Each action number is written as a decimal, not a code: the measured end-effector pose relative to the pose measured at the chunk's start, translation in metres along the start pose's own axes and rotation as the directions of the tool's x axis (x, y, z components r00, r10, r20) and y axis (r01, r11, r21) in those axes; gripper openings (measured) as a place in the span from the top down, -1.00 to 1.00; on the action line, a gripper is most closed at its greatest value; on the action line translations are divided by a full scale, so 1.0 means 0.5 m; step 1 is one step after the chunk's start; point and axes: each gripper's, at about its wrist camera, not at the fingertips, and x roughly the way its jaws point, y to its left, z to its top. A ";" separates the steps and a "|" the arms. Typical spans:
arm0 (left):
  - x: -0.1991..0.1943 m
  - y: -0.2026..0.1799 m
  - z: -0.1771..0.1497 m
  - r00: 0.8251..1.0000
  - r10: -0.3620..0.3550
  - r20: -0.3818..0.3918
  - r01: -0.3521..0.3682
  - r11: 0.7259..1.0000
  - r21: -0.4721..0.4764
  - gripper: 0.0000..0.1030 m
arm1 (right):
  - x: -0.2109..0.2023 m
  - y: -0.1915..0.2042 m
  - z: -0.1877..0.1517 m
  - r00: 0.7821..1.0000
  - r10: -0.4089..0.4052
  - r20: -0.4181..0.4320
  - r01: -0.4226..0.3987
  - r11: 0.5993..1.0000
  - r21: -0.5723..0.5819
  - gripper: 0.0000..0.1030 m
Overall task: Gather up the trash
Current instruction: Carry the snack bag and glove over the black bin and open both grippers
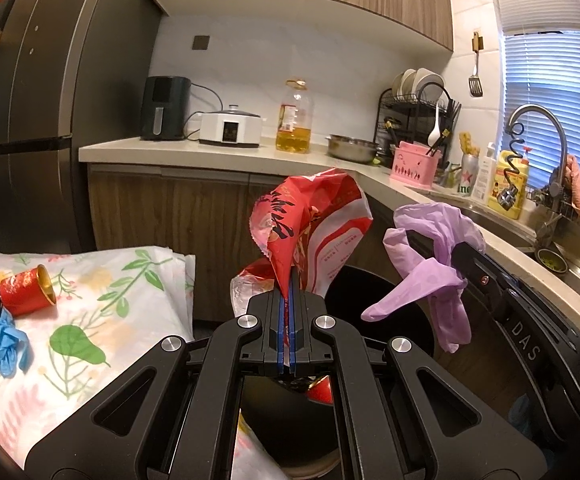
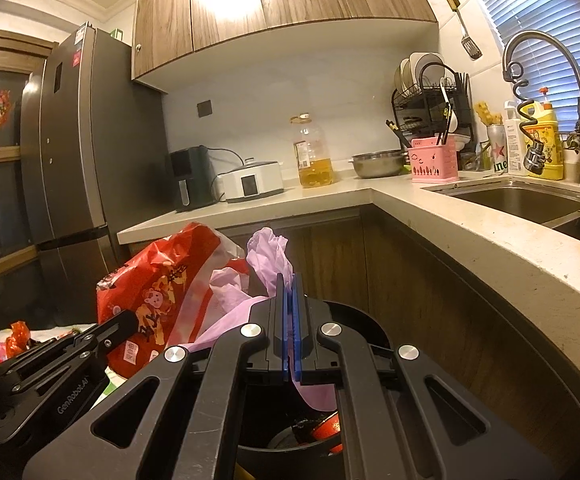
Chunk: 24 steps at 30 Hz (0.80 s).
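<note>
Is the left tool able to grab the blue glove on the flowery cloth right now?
Probably not yet: the left tool is shut on the red wrapper, so it has no free grip for the blue glove.

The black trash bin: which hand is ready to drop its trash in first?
Probably the right. The right gripper, shut on the purple glove, sits over the black trash bin, with the glove hanging into it. The left gripper, shut on the red wrapper, seems nearer the bin's edge.
</note>
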 end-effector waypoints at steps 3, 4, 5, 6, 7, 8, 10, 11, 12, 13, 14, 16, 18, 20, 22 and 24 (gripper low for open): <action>0.011 0.001 -0.004 1.000 -0.005 -0.009 0.005 1.000 -0.003 1.00 | 0.008 -0.003 -0.003 1.000 0.003 -0.006 -0.003 1.000 -0.001 0.95; 0.013 0.001 -0.005 1.000 -0.007 -0.011 0.007 1.000 -0.003 1.00 | 0.011 -0.004 -0.003 1.000 0.007 -0.010 -0.007 1.000 -0.001 0.95; 0.018 0.001 -0.008 1.000 -0.010 -0.016 0.010 1.000 -0.004 1.00 | 0.014 -0.004 -0.004 1.000 0.008 -0.014 -0.008 1.000 -0.002 0.95; 0.021 0.000 -0.009 1.000 -0.015 -0.020 0.014 1.000 -0.004 1.00 | 0.016 -0.004 -0.005 1.000 0.009 -0.016 -0.009 1.000 -0.004 0.95; 0.023 0.003 -0.010 1.000 -0.018 -0.022 0.018 1.000 -0.005 1.00 | 0.019 -0.004 -0.006 1.000 0.010 -0.018 -0.010 1.000 -0.006 0.95; 0.026 0.003 -0.010 0.999 -0.022 -0.026 0.022 1.000 -0.005 1.00 | 0.022 -0.004 -0.005 1.000 0.008 -0.020 -0.008 1.000 -0.008 0.94; 0.033 0.005 -0.014 0.999 -0.031 -0.034 0.031 0.999 -0.009 1.00 | 0.027 -0.006 -0.006 1.000 0.009 -0.026 -0.009 1.000 -0.003 0.92; 0.037 0.006 -0.015 0.998 -0.040 -0.042 0.040 0.999 -0.012 1.00 | 0.028 -0.008 -0.006 1.000 0.012 -0.029 -0.012 1.000 0.001 0.85; 0.040 0.006 -0.016 0.998 -0.049 -0.049 0.049 0.999 -0.014 1.00 | 0.030 -0.010 -0.006 1.000 0.007 -0.029 -0.007 1.000 0.003 0.76; 0.042 0.005 -0.018 0.997 -0.054 -0.055 0.053 0.998 -0.014 0.99 | 0.030 -0.011 -0.007 1.000 0.004 -0.029 -0.004 1.000 0.005 0.71; 0.044 0.004 -0.019 0.997 -0.057 -0.059 0.056 0.998 -0.011 0.99 | 0.030 -0.014 -0.007 1.000 0.004 -0.026 -0.003 1.000 0.009 0.54; 0.047 0.002 -0.022 0.996 -0.057 -0.065 0.056 0.998 -0.003 0.99 | 0.027 -0.018 -0.007 1.000 -0.002 -0.022 0.002 1.000 0.013 0.41; 0.052 0.000 -0.027 0.995 -0.064 -0.080 0.064 0.998 -0.001 0.97 | 0.024 -0.021 -0.006 1.000 -0.004 -0.021 0.005 1.000 0.018 0.34; 0.054 -0.002 -0.031 0.994 -0.060 -0.088 0.060 0.998 0.000 0.87 | 0.020 -0.025 -0.005 1.000 -0.011 -0.017 0.011 1.000 0.024 0.22; 0.054 -0.001 -0.034 0.994 -0.064 -0.092 0.064 0.998 -0.004 0.76 | 0.014 -0.029 -0.004 1.000 -0.016 -0.015 0.017 0.999 0.031 0.15; 0.051 0.001 -0.035 0.993 -0.073 -0.095 0.073 0.997 -0.010 0.63 | 0.006 -0.033 -0.002 1.000 -0.023 -0.009 0.024 0.999 0.041 0.02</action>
